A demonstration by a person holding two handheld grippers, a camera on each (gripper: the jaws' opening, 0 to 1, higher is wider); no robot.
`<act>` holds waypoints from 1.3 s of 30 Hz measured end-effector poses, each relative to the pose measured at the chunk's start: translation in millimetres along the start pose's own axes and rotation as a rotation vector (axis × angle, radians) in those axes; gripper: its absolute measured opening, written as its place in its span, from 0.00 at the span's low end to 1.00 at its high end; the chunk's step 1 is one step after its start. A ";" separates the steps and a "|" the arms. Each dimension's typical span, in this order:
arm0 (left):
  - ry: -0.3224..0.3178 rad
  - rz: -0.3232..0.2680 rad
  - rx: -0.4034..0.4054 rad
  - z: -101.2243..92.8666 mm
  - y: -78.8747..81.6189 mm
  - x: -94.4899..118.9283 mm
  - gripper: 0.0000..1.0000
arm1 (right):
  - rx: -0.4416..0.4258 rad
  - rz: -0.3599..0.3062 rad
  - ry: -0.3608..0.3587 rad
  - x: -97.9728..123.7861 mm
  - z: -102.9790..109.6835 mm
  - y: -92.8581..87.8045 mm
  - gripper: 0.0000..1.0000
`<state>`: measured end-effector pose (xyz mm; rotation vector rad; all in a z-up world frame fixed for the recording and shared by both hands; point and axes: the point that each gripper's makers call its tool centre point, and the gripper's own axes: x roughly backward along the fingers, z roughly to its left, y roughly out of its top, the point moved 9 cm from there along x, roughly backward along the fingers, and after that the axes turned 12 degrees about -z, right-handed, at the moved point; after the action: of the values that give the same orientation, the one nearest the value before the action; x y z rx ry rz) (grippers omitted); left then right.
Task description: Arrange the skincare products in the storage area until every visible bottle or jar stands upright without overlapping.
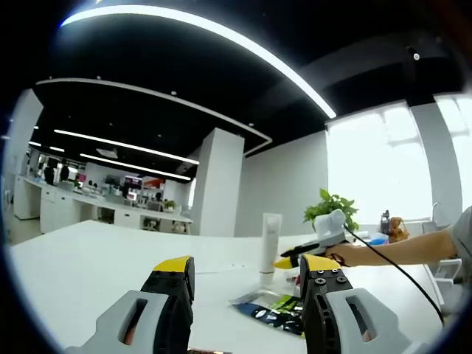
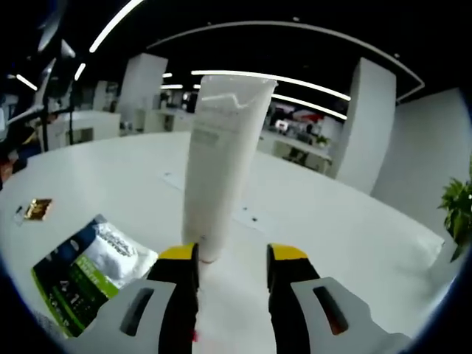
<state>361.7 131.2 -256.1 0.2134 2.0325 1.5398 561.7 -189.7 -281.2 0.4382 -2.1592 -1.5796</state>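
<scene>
White tube (image 2: 221, 162) is stood upright, the right gripper (image 2: 232, 262) parted just beside it, empty; release is judged done, withdrawal next; the left gripper (image 1: 247, 276) is held open, empty

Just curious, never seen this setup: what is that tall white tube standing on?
The white tube stands cap-down on the bare white table, nothing beneath it. Its cap is partly hidden by the right gripper; a sachet lies beside it.

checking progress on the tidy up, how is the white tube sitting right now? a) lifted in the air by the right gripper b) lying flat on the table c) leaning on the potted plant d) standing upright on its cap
d: the white tube stands upright, cap down on the table, just ahead of the open right gripper, which isn't closed on it.
</scene>
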 end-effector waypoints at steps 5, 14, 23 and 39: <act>0.000 0.006 -0.001 0.2 -1.2 -0.1 0.59 | -0.010 0.000 -0.025 1.5 -7.7 0.0 0.34; 0.003 0.018 0.002 0.2 -4.6 -1.3 0.59 | -0.102 0.035 0.021 9.1 -7.2 -4.4 0.36; 0.017 0.030 0.005 2.4 -6.5 -0.2 0.59 | -0.219 0.192 0.147 9.9 7.6 -0.6 0.40; 0.012 0.081 -0.010 0.4 -16.5 -1.2 0.59 | -0.193 0.579 0.151 -16.6 28.1 -12.3 0.37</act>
<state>366.4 125.6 -271.0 0.2863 2.0473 1.6040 561.5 -162.4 -302.8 -0.1225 -1.7771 -1.3493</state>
